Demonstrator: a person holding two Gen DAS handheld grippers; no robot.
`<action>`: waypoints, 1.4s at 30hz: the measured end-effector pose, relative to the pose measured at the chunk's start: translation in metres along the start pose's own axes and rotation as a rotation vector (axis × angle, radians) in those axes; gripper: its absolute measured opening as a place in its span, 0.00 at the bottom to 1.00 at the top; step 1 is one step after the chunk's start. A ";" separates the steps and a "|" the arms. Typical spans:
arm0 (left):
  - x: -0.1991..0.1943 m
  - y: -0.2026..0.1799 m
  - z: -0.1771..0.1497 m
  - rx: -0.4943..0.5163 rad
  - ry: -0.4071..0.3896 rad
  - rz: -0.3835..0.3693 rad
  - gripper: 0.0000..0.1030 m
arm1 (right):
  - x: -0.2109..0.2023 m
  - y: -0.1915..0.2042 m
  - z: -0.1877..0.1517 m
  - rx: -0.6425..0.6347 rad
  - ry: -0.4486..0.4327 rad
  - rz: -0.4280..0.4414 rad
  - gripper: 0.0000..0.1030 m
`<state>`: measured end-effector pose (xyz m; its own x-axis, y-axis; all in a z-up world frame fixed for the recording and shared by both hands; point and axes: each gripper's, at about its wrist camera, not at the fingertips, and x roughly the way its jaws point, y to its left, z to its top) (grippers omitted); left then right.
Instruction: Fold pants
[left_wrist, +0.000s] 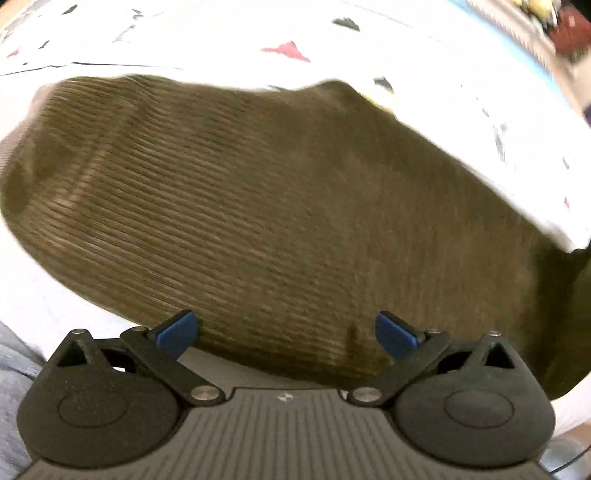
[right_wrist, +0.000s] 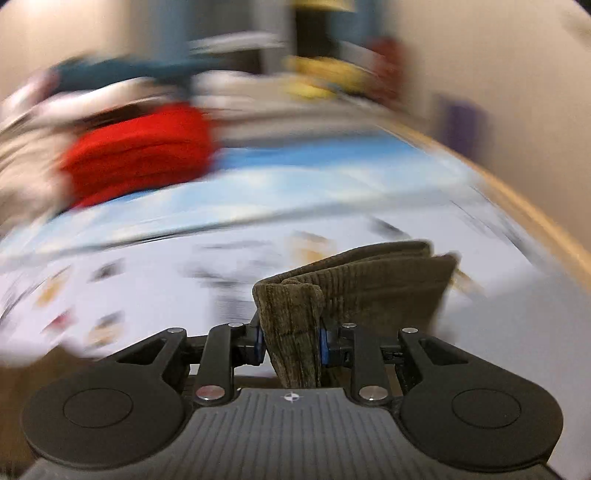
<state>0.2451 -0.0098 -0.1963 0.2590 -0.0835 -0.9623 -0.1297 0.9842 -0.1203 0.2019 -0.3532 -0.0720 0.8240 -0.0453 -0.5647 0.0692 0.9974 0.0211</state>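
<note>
Pants (left_wrist: 280, 206) of olive-brown corduroy lay partly folded on the patterned white bedsheet (left_wrist: 461, 96), my right tongs (right_wrist: 291, 341) gripping a bunched edge and my left tongs (left_wrist: 286, 332) wide, empty; more folding seemingly remained.

- You're working over a white bedsheet (left_wrist: 221, 40) dotted with small red, black and yellow prints.
- Further back there's a light blue sheet (right_wrist: 314, 166), pretty smeared in the right wrist view.
- A red folded pile (right_wrist: 140, 151) sits on it at the left, with something yellow (right_wrist: 325, 77) behind; too blurry to name.
- A tan wooden edge (right_wrist: 535, 218) curves along the right.
- A plain beige wall (right_wrist: 498, 55) sits behind it all.
</note>
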 end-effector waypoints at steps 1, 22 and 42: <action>-0.005 0.008 0.001 -0.012 -0.014 -0.004 1.00 | 0.001 0.041 -0.007 -0.111 -0.009 0.078 0.27; 0.002 0.032 -0.008 -0.063 0.011 -0.065 1.00 | 0.006 0.161 -0.142 -0.322 0.356 0.448 0.52; 0.013 -0.047 -0.016 0.054 0.084 -0.133 0.71 | -0.018 0.045 -0.131 0.175 0.406 0.242 0.43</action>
<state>0.2387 -0.0596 -0.2071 0.1893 -0.2243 -0.9559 -0.0472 0.9703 -0.2371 0.1167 -0.3004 -0.1690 0.5454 0.2463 -0.8011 0.0255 0.9505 0.3096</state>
